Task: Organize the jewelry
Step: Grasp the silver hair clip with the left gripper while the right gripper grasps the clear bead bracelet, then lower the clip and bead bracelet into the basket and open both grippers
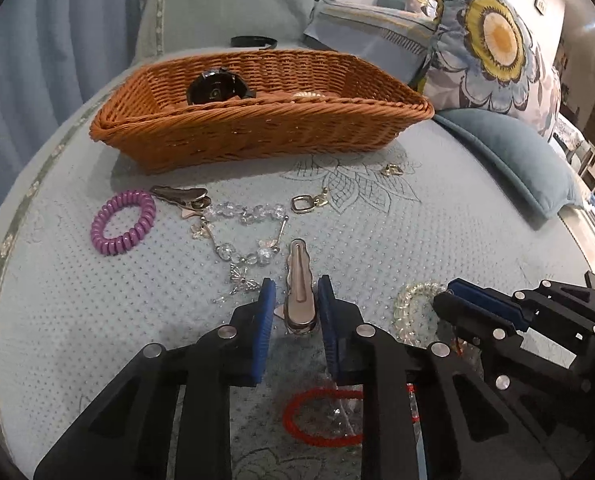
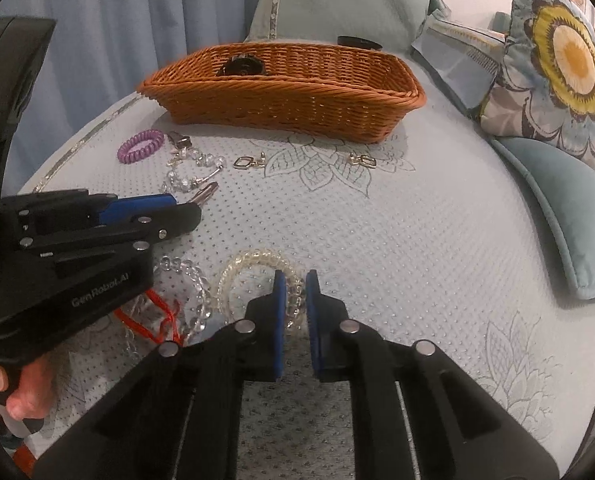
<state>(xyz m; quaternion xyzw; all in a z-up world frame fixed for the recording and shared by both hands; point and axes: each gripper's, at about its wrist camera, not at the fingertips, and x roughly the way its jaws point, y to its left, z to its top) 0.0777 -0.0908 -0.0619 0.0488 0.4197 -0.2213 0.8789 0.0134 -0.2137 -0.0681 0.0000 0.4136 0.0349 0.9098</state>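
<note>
holding a dark round piece (image 1: 216, 89), wicker basket (image 1: 257, 136)

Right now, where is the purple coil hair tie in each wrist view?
Left wrist: purple coil hair tie lies left of centre, before the wicker basket's near-left corner.
Right wrist: upper left, smaller, below the basket's left end.
Shared landmark: the wicker basket.

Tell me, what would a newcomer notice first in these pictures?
Probably the brown wicker basket at the back of the bed. Then the purple coil hair tie lying before it at the left. Near the camera, the left tongs close around a silver hair clip.
</note>
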